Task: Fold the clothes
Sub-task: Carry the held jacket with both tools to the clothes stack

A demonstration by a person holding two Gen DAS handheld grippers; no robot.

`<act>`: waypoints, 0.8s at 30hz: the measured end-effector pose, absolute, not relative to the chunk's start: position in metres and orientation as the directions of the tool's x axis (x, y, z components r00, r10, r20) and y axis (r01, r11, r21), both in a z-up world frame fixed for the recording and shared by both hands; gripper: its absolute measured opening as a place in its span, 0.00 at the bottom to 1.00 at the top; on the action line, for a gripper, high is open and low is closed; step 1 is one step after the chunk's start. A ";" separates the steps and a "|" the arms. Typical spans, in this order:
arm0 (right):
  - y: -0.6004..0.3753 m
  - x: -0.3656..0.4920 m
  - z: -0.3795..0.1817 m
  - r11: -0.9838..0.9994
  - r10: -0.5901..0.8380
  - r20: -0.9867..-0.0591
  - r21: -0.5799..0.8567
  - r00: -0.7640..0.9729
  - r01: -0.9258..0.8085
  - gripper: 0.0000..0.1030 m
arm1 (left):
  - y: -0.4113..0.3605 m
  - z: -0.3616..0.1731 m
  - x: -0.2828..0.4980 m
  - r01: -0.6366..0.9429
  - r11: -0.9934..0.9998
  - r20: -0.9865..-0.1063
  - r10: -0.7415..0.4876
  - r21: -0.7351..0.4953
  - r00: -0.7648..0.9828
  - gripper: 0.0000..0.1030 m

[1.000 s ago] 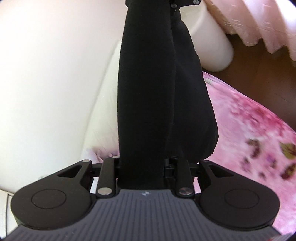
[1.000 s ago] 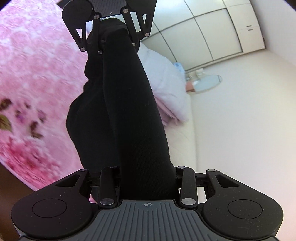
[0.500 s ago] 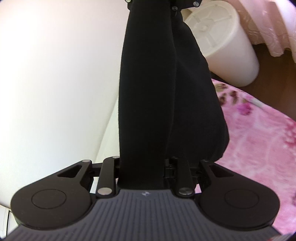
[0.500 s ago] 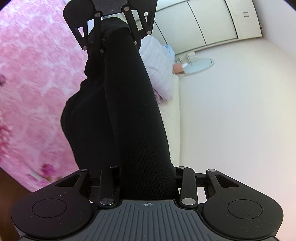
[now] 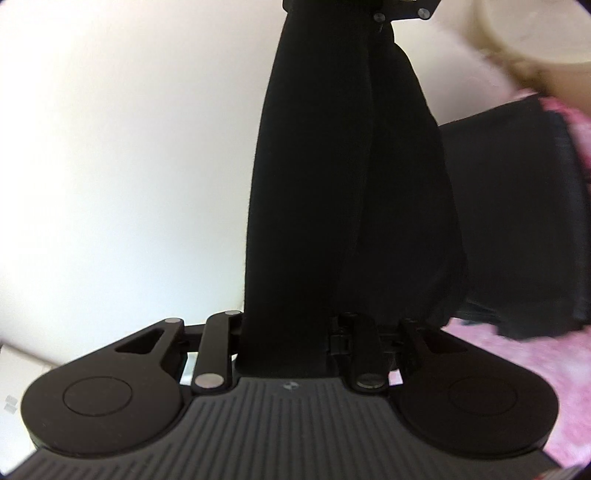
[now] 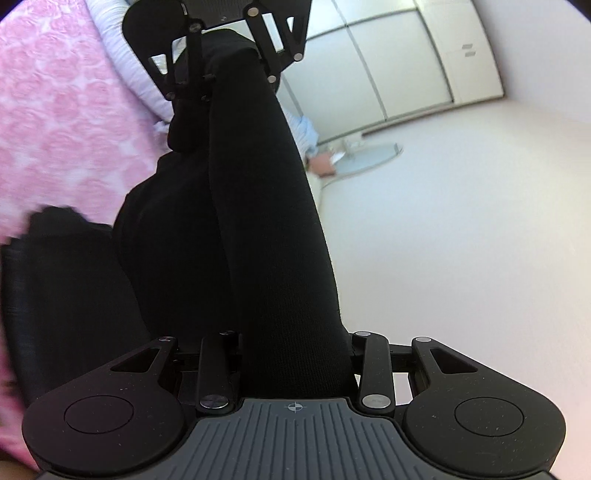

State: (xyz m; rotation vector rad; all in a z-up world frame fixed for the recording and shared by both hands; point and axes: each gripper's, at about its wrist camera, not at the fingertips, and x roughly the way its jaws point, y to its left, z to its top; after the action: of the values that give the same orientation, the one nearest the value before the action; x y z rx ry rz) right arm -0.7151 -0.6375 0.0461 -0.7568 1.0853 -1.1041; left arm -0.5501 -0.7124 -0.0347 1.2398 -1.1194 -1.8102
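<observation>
A black garment hangs stretched in the air between my two grippers. My left gripper is shut on one end, its fingers buried in the cloth. At the top of the left wrist view, my right gripper is shut on the other end. In the right wrist view, the same black garment runs from my right gripper up to my left gripper. A slack fold sags on the side towards the bed. More dark ribbed cloth lies on the bed; I cannot tell whether it belongs to the same garment.
A pink flowered bedspread lies under the garment. A white round bin stands past the bed, blurred. A pale striped pillow sits at the head. White wardrobe doors and a plain wall fill the other side.
Both grippers have carried the stretched garment along over the bed. The dark cloth lying on the bedspread has come into both views. The white bin now sits closer in the left wrist view.
</observation>
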 end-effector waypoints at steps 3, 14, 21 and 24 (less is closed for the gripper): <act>-0.640 -0.732 0.017 0.359 -0.933 -0.348 -0.885 0.094 0.297 0.35 | -0.710 -0.085 -0.568 0.045 -0.456 -0.425 -0.856 0.889 -0.293 0.24; -0.636 -0.788 -0.099 0.561 -0.828 -0.537 -0.798 0.163 0.221 0.39 | -0.703 -0.242 -0.617 0.058 -0.599 -0.581 -0.793 0.799 -0.186 0.37; -0.662 -0.810 -0.106 0.617 -0.786 -0.586 -0.764 0.195 0.190 0.36 | -0.718 -0.215 -0.606 0.122 -0.593 -0.573 -0.802 0.796 -0.169 0.31; -0.678 -0.822 -0.085 0.517 -0.852 -0.477 -0.831 0.214 0.204 0.35 | -0.727 -0.198 -0.610 0.194 -0.506 -0.481 -0.861 0.840 -0.163 0.27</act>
State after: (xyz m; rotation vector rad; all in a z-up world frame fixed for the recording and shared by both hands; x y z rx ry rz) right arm -0.8219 -0.6783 -0.0852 -0.7125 1.1201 -0.8258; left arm -0.6101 -0.7268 -0.1981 1.3352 -0.8145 -1.7674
